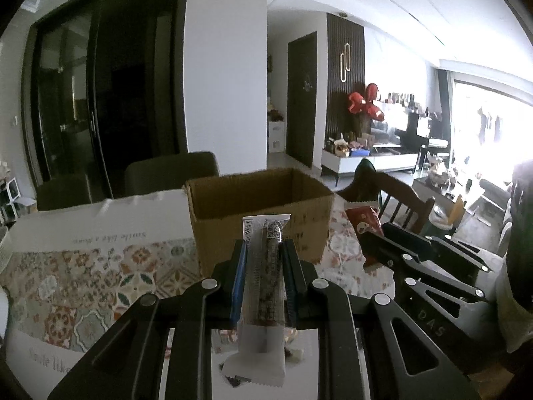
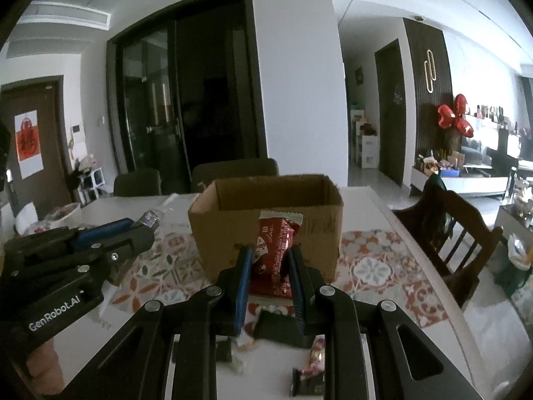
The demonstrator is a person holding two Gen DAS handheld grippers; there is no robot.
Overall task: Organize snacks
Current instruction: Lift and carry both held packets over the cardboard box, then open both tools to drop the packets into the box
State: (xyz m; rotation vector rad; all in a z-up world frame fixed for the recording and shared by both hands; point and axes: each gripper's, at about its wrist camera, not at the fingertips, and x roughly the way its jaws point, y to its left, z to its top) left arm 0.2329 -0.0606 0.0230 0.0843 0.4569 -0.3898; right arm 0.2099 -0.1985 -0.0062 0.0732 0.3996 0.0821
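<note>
An open cardboard box (image 1: pixel 260 213) (image 2: pixel 266 230) stands on the patterned tablecloth, just beyond both grippers. My left gripper (image 1: pixel 265 250) is shut on a long snack bar (image 1: pixel 266 283) in a clear and white wrapper, held upright above the table. My right gripper (image 2: pixel 268 260) is shut on a red snack packet (image 2: pixel 276 253), lifted in front of the box's near wall. In the left wrist view the right gripper (image 1: pixel 376 243) with its red packet (image 1: pixel 364 221) shows at the right. The left gripper (image 2: pixel 146 225) shows at the left of the right wrist view.
Several small wrapped snacks (image 2: pixel 308 371) lie on the white table (image 2: pixel 266 376) beneath the grippers. A wooden chair (image 2: pixel 456 236) stands at the table's right side and dark chairs (image 2: pixel 233 170) behind it. A patterned bowl (image 2: pixel 56 216) sits at the far left.
</note>
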